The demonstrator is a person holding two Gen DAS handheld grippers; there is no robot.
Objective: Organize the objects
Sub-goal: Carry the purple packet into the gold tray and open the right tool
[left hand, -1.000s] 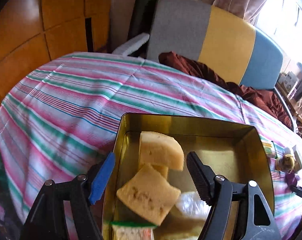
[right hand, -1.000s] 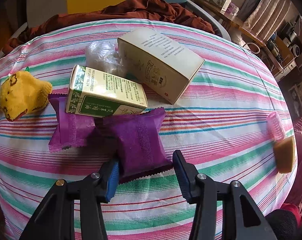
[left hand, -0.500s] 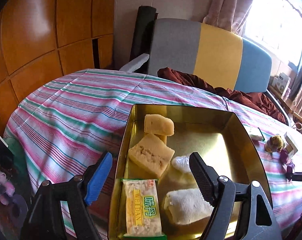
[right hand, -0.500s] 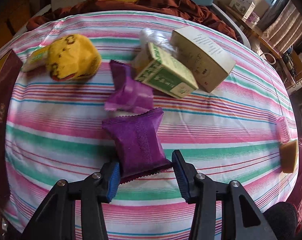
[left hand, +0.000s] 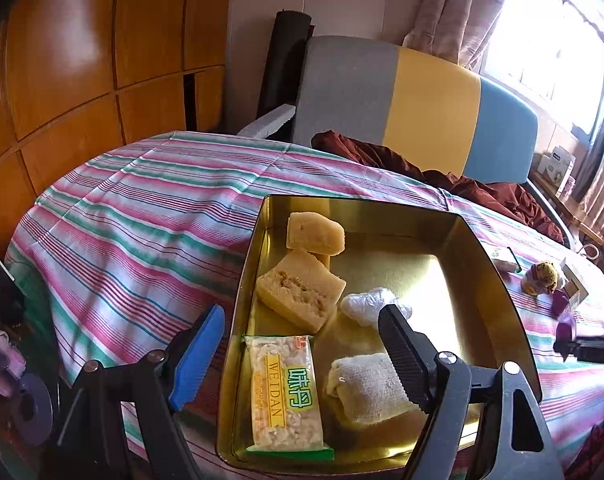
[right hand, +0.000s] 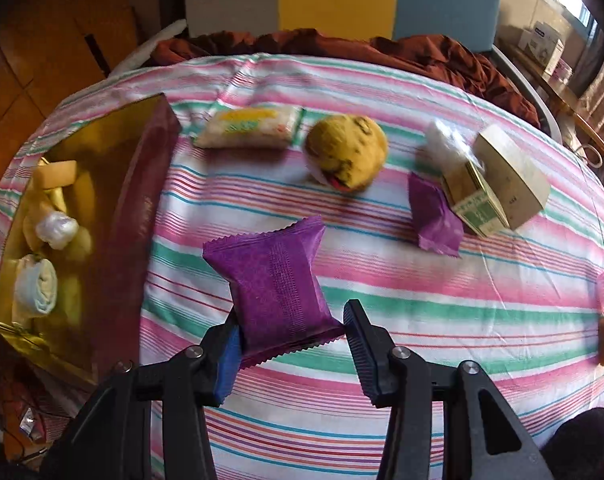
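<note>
Inside the gold tin (left hand: 498, 280) lie five things: two yellow sponge pieces (left hand: 300, 294), one clear plastic wad (left hand: 368, 304), one rolled pale cloth (left hand: 368, 390) and one WEIDAN snack packet (left hand: 288, 386). The left gripper (left hand: 302, 356) hangs above the tin's near end with its jaws standing apart and nothing between them; the snack packet shows in the gap between the jaws, the cloth roll lies under the black right-hand jaw, and the sponge pieces lie beyond the tips.

On the striped tablecloth (right hand: 462, 300) outside the tin there are two purple packets, one more snack packet (right hand: 250, 128), one yellow plush toy (right hand: 346, 152), two cardboard boxes (right hand: 514, 178) and one clear bag (right hand: 442, 140).

The right gripper (right hand: 290, 340) is clamped on the purple packet (right hand: 276, 280): both jaws press the packet's near end, and the rest sticks out forward past the tips, raised off the cloth. The second purple packet (right hand: 434, 216) lies ahead and to the right of the jaws, just beside the green box (right hand: 478, 204). The tin sits to the left of these jaws.
</note>
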